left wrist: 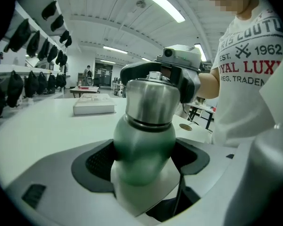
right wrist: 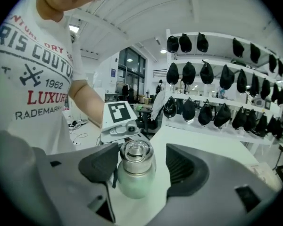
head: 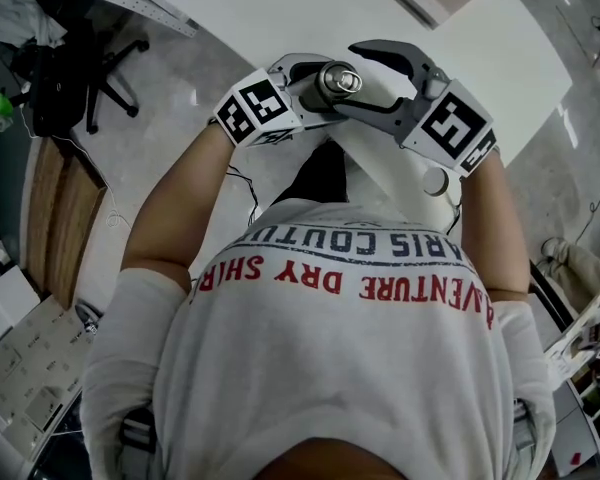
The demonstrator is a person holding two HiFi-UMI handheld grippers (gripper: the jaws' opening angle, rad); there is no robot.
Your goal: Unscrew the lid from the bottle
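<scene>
Your left gripper (left wrist: pixel 145 163) has its jaws closed on the bottle (left wrist: pixel 144 142). A dark pad presses on each side of the green body, just below the steel lid (left wrist: pixel 150 100). The bottle fills the gap between those jaws, lid end pointing away from the gripper.

Your right gripper (right wrist: pixel 142 161) comes at the bottle from the opposite side, and its jaws stand wide open around the lid end. In the right gripper view the left pad sits just beside the lid. The right pad is clearly apart from it, with a strip of white surface (right wrist: pixel 198 140) showing in the gap, so the lid lies between these jaws, nearer the left pad, and is not clamped.

From the head view the bottle is at the near edge of the surface, in front of your chest, between the two grippers.

Only the round top of the lid shows in the head view; the jaws cover the rest of the bottle. The left gripper's own body cuts off the bottle's base, so you cannot tell whether it rests on the surface. Whether the right gripper's left pad actually touches the lid is hard to make out. The seam between lid and body shows as a dark ring, but not whether it has loosened.
</scene>
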